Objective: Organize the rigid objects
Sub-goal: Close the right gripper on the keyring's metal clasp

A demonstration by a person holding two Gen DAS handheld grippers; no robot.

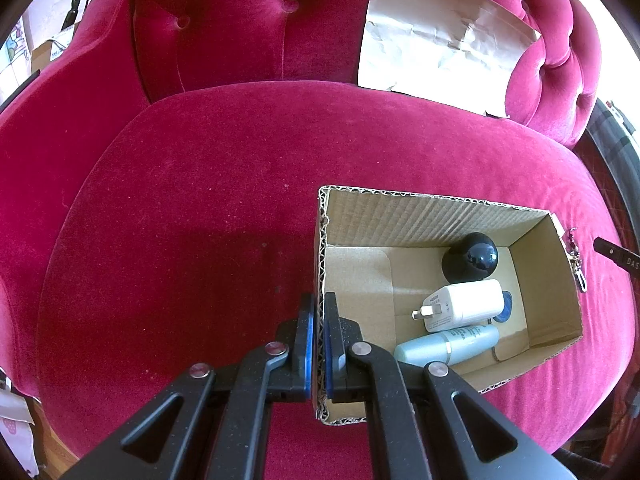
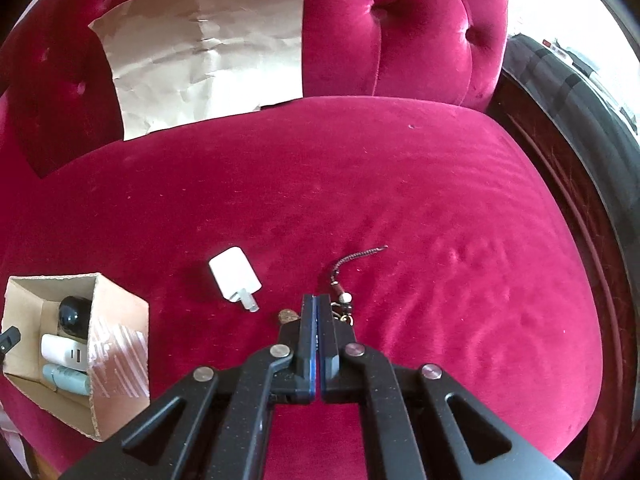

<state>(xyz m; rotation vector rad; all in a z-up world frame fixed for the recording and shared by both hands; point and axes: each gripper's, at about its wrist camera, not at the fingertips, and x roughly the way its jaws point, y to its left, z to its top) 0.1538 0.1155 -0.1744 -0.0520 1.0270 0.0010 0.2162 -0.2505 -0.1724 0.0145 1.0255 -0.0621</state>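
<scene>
Box (image 1: 452,216) sits on the red seat (image 1: 200,208); left gripper (image 1: 319,304) pinches its near wall. Right gripper (image 2: 317,304), jaws pressed together, points down at a keychain (image 2: 347,280).

Plush crimson velvet seat (image 1: 192,208), raw corrugated cardboard box (image 1: 436,210) pinched between the jaws, glossy black ball (image 1: 478,258), creased matt paper (image 1: 436,36)
</scene>
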